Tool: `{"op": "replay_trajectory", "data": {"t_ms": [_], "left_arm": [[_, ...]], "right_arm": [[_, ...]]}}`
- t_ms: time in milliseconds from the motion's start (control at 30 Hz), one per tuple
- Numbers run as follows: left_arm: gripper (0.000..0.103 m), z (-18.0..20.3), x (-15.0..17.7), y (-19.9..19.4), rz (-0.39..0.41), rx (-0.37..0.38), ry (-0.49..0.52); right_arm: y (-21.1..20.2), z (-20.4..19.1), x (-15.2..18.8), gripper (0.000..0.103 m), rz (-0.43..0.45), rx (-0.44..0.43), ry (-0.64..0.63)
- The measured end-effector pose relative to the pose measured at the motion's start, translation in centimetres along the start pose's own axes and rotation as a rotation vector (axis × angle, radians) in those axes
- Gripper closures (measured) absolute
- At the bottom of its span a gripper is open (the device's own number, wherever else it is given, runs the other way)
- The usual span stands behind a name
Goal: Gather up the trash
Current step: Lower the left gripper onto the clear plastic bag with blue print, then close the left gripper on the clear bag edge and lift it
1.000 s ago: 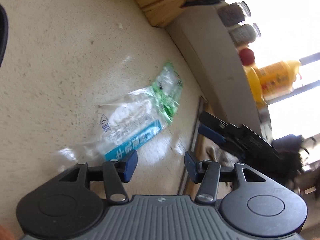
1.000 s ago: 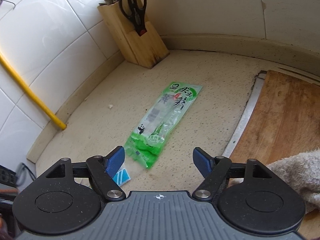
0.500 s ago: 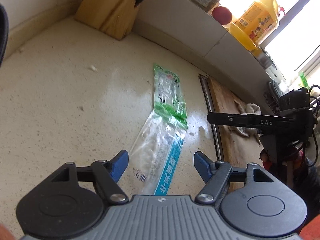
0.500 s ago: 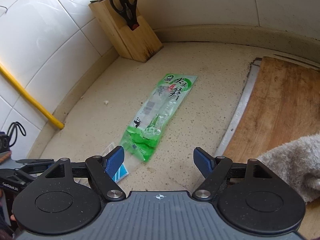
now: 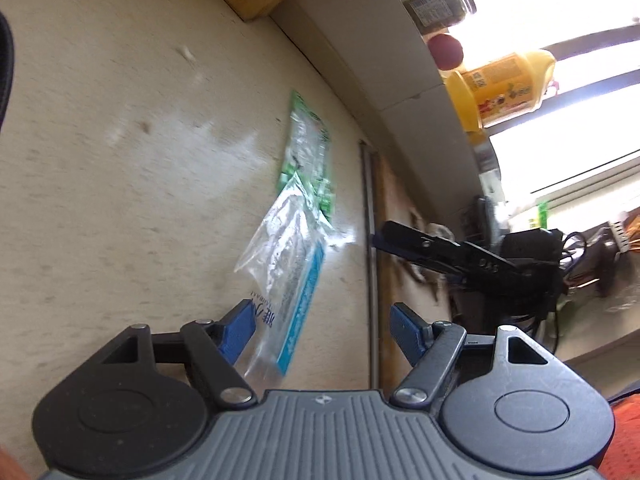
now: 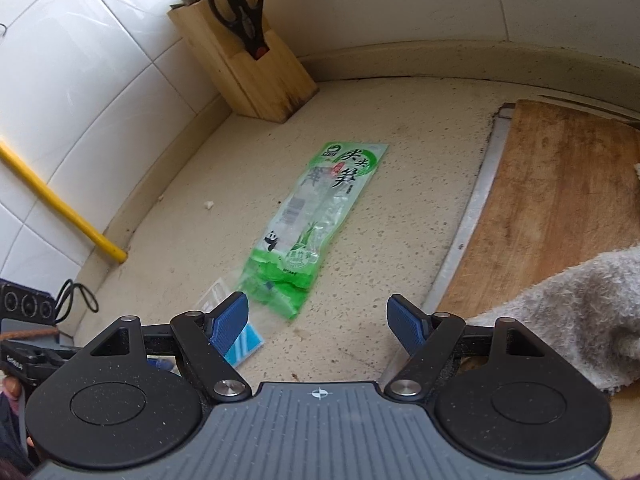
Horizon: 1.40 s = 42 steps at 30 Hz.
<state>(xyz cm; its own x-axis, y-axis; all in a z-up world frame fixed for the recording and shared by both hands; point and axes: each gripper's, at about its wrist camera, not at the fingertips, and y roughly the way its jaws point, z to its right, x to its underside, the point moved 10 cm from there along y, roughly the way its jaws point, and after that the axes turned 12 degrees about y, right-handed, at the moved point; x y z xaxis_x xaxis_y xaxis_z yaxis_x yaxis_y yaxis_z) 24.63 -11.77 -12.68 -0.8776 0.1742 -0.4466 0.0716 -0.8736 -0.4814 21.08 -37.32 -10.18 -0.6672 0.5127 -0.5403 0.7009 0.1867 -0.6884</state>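
Two flat wrappers lie end to end on the speckled counter. The green one (image 6: 316, 220) with a panda print lies in front of my right gripper (image 6: 318, 318), which hovers open just short of its near end. The clear one with a blue stripe (image 5: 288, 276) reaches in between the fingers of my left gripper (image 5: 324, 330), also open, with the green wrapper (image 5: 308, 152) beyond it. A corner of the clear wrapper (image 6: 240, 340) shows behind my right gripper's left finger (image 6: 228, 322). The right gripper's body (image 5: 472, 256) appears at the right of the left wrist view.
A wooden knife block (image 6: 244, 64) with black scissors stands in the back corner. A wooden cutting board (image 6: 560, 200) with a grey towel (image 6: 568, 312) on it lies right of the wrappers. Jars and a yellow bottle (image 5: 504, 88) sit on the ledge. A yellow pipe (image 6: 60, 208) runs along the tiled wall.
The left gripper has tilted and come closer, so the clear wrapper's near end now lies between its fingers. The right gripper has edged forward over the green wrapper. Both stay open.
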Motion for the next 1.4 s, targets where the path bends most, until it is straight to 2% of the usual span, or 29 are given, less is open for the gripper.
{"op": "replay_trajectory", "data": {"t_ms": [267, 367, 467, 567, 967, 1033, 1100, 1200, 1300, 1400], "left_arm": [[0.035, 1.8, -2.0, 4.2, 0.020, 0.042, 0.010], [0.038, 2.8, -2.1, 5.7, -0.010, 0.021, 0.077], [0.046, 3.8, -1.8, 7.0, -0.039, -0.005, 0.160], [0.052, 4.5, -1.6, 7.9, -0.060, -0.015, 0.200], [0.056, 5.6, -3.1, 11.6, -0.045, 0.048, 0.166], [0.060, 5.6, -3.4, 12.2, -0.038, 0.041, 0.158], [0.080, 5.4, -3.4, 12.8, -0.048, 0.008, 0.170], [0.095, 4.8, -3.4, 13.1, -0.047, -0.029, 0.160], [0.098, 4.2, -3.9, 13.2, -0.021, -0.049, 0.117], [0.101, 4.4, -4.3, 13.4, 0.001, -0.074, 0.121]], "right_arm": [[0.7, 0.1, -0.4, 0.021, 0.001, -0.014, 0.015], [0.9, 0.2, -0.8, 0.021, 0.003, -0.022, 0.020], [1.1, 0.2, -1.4, 0.021, 0.006, -0.032, 0.025], [1.3, 0.1, -2.0, 0.021, 0.015, -0.042, 0.035], [1.0, 0.8, -2.9, 0.021, 0.023, -0.125, 0.128], [0.8, 1.0, -3.1, 0.021, 0.027, -0.138, 0.148], [0.7, 1.2, -3.4, 0.021, 0.035, -0.136, 0.154], [0.5, 1.4, -4.1, 0.021, 0.060, -0.118, 0.145], [0.4, 1.9, -4.9, 0.021, 0.081, -0.109, 0.153], [0.6, 2.0, -5.5, 0.021, 0.091, -0.096, 0.142]]}}
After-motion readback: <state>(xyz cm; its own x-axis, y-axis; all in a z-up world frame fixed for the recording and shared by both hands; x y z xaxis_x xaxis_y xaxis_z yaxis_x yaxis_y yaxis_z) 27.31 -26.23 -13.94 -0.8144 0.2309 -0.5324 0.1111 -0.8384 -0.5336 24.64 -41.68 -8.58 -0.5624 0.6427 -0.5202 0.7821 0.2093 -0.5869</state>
